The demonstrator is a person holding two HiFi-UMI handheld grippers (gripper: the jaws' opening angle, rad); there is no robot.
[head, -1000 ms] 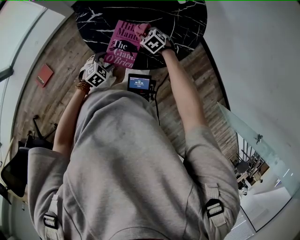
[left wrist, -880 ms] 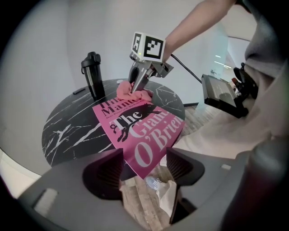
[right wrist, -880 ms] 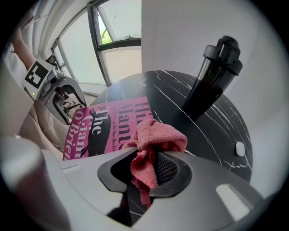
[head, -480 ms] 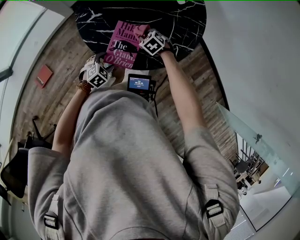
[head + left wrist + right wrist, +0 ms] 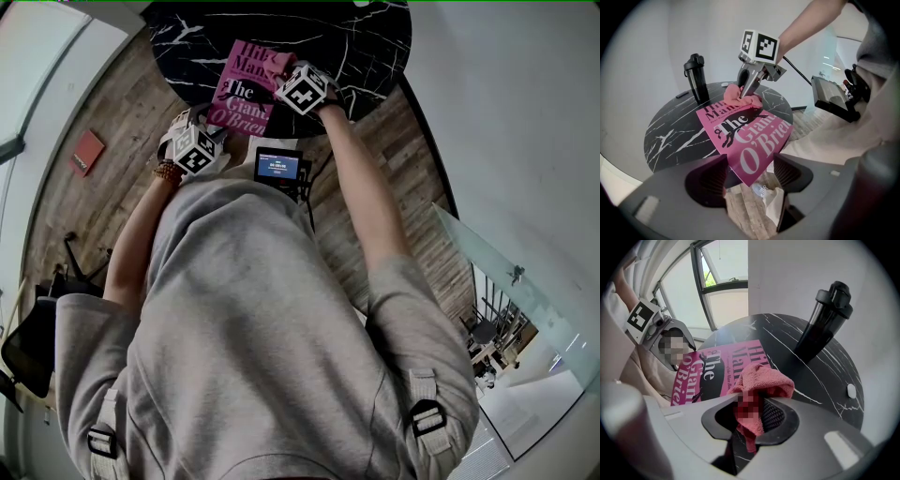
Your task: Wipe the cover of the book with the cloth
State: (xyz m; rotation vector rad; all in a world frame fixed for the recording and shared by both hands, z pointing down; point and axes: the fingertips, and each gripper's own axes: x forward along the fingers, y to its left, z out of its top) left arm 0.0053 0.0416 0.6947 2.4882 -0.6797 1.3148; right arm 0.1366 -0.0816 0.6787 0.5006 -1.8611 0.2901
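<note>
A pink book [image 5: 246, 89] lies face up on the round black marble table [image 5: 366, 47], its near corner jutting over the table edge. My right gripper [image 5: 286, 75] is shut on a bunched pink cloth [image 5: 764, 378] and presses it onto the far part of the cover [image 5: 750, 136]. From the left gripper view the cloth [image 5: 740, 96] hangs from the right gripper [image 5: 744, 91] over the title. My left gripper [image 5: 750, 173] is just off the table's near edge, open. The book's overhanging corner shows between its jaws, untouched by either pad.
A black bottle [image 5: 696, 77] stands on the far side of the table, beyond the book. A small white object [image 5: 851, 391] lies near the table's right rim. A screen device [image 5: 278, 166] hangs at the person's chest. The floor is wood, with a red object [image 5: 89, 150] on it.
The right gripper with the cloth has slid a little left and nearer across the cover. The left gripper has stayed by the table edge.
</note>
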